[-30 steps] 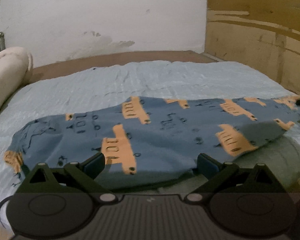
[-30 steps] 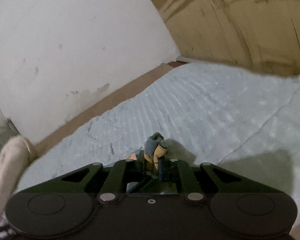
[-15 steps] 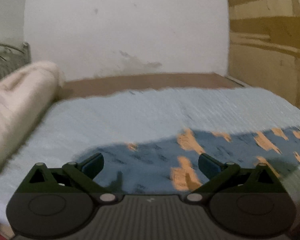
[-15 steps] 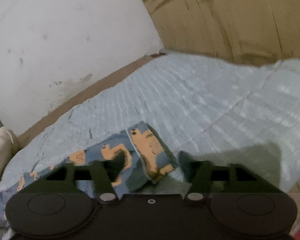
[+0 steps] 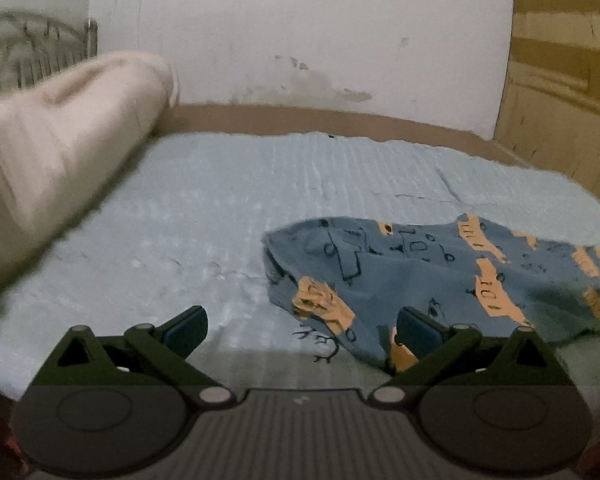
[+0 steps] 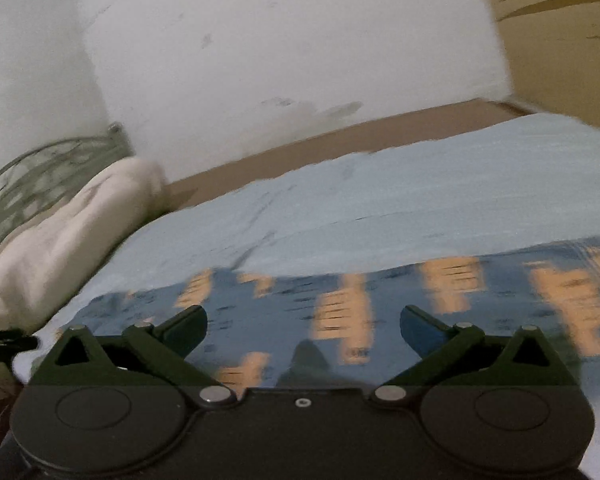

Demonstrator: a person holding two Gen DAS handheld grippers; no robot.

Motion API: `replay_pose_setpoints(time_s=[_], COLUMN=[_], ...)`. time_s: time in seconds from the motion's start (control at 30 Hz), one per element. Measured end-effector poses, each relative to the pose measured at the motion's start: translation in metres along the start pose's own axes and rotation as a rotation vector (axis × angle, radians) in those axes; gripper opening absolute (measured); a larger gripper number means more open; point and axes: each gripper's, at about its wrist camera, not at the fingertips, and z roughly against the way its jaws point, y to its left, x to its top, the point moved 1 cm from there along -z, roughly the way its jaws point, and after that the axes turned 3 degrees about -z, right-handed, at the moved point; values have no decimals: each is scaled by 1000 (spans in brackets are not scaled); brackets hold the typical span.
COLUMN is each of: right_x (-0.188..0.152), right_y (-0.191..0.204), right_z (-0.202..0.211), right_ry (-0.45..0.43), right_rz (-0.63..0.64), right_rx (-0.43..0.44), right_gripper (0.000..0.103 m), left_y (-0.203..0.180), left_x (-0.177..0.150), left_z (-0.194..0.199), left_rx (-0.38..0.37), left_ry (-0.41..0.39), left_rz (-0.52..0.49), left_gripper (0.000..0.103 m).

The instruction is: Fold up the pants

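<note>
Bedroom (bed [image 5: 284, 184], pillow [image 5: 60, 136], plaster wall [image 5: 300, 28])

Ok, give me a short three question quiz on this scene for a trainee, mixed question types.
1. True or false: the left tool is clamped on the pants.
2. The pants lie on: A) a light blue bedspread B) a wooden floor C) a chair.
3. Fill in: in the right wrist view, the cream bolster lies to the ____ of the pants.

Key: 1 false, its jaws stand open. 2 A. 3 left.
</note>
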Motion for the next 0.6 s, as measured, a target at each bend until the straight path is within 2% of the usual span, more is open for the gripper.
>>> replay_pose_setpoints(time_s=[0.07, 0.13, 0.33, 0.47, 0.53, 0.6], right_x=[-4, -8, -22, -30, -31, -31], right_y=[17, 30, 51, 58, 56, 54], right_z=[-12, -27, -54, -63, -63, -62], right_ry=[19, 33, 66, 62, 60, 58], right_rz=[5, 8, 17, 54, 50, 39], right_rx=[27, 47, 72, 57, 61, 64], right_gripper=[102, 102, 102, 102, 102, 102], left_y=[8, 16, 43, 49, 47, 45], left_x=[1, 5, 0, -1, 2, 6], left_z=[-11, -23, -54, -65, -66, -65], left_rx=[-35, -71, -153, -175, -166, -146], left_ry=[-10, -15, 29, 48, 50, 46], left_rz=[38, 85, 233, 289, 301, 321], left_gripper=[94, 81, 56, 46, 30, 20])
